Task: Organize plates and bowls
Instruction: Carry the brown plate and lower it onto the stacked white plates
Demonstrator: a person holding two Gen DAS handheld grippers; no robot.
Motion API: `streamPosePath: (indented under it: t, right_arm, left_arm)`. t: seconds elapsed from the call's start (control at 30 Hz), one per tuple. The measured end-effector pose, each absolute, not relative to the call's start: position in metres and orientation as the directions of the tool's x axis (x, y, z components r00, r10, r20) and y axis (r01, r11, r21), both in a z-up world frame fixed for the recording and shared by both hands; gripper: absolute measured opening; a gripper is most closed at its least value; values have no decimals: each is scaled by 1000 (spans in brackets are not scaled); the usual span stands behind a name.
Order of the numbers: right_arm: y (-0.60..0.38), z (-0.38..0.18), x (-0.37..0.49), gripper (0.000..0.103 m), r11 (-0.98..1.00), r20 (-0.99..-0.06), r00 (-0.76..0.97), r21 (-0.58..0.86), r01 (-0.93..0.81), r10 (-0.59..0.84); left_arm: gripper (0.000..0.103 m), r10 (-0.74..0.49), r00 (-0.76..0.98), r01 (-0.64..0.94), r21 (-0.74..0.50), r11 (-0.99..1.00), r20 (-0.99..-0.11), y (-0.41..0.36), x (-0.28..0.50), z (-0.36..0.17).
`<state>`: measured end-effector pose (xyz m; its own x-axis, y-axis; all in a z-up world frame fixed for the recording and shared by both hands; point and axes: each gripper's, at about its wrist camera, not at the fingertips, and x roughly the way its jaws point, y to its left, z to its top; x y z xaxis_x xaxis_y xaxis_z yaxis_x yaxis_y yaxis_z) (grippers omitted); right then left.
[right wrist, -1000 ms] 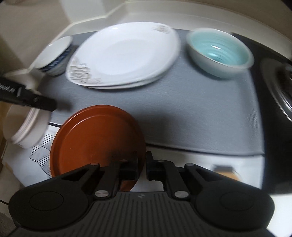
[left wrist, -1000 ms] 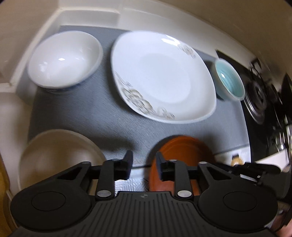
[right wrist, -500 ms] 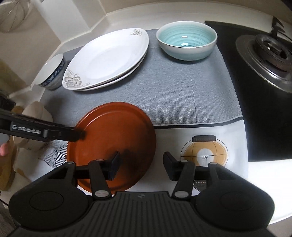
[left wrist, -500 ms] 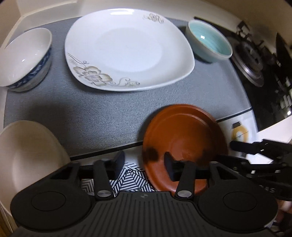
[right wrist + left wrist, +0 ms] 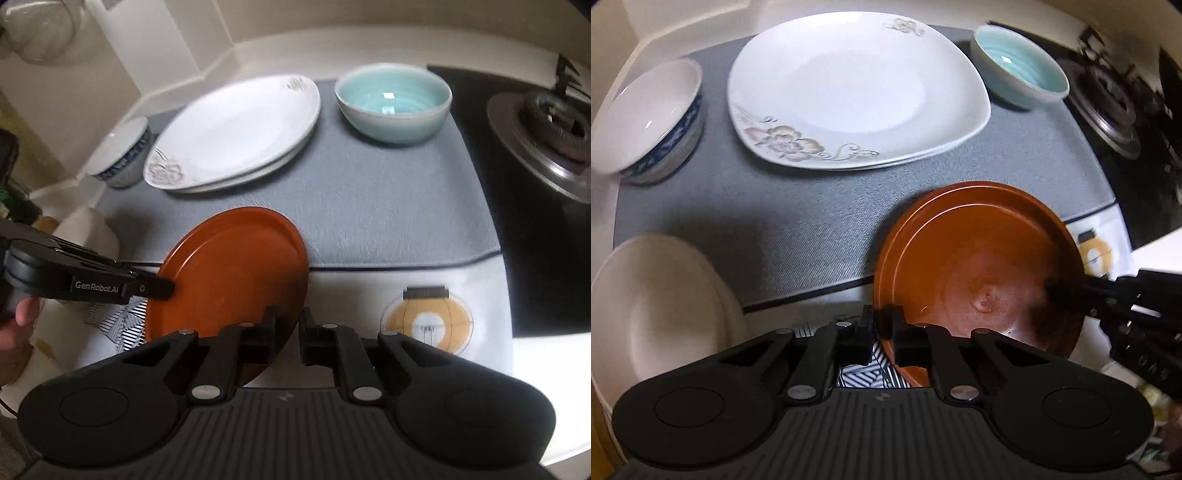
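A round brown plate (image 5: 979,266) sits tilted over the front edge of the grey mat (image 5: 775,214). My left gripper (image 5: 882,321) is closing, and its pads pinch the plate's left rim. My right gripper (image 5: 288,325) is closing too, and the plate's (image 5: 229,266) right rim is caught between its fingers. Each gripper's tip shows on the plate in the other wrist view. On the mat behind lie two stacked white flowered plates (image 5: 857,88), a teal bowl (image 5: 1019,70) and a blue-patterned white bowl (image 5: 646,114).
Cream bowls (image 5: 661,310) stand stacked at the near left, beside the plate. A gas burner (image 5: 554,129) on a black hob lies to the right. A white cloth with a lantern print (image 5: 424,321) covers the counter front. A hand (image 5: 14,325) holds the left gripper.
Half a second ago both grippers stood wide at the brown plate; now both pairs of jaws have closed onto its rim. The right gripper was shut on it a second ago, then opened.
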<state>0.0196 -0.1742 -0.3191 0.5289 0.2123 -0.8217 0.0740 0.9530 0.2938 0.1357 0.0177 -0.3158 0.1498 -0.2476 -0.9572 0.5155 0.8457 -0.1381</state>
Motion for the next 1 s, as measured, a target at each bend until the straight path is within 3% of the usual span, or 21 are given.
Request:
streamPosePath:
  t: [0.2,0.43,0.73,1.0]
  right_arm:
    - [-170,-301,23,12,967,-821,541,250,52,183]
    - [-178,-294,32,12,926,-803,541,362,106,252]
    - [-168,-273,59,11,924,-782,571,369,102,250]
    - [-156,-274,101,11,936,-796,575,323,140,189]
  left_arm:
    - [10,-319,163,476,-209,854,-933,37,145,-282]
    - [10,-408,183,436,-298,849,-894,53,171,-255]
    - [10,-456,225,360,-362,860,-861,67,200,-243]
    - [10,-423,311,374,-300,878,-851,55,229,-245]
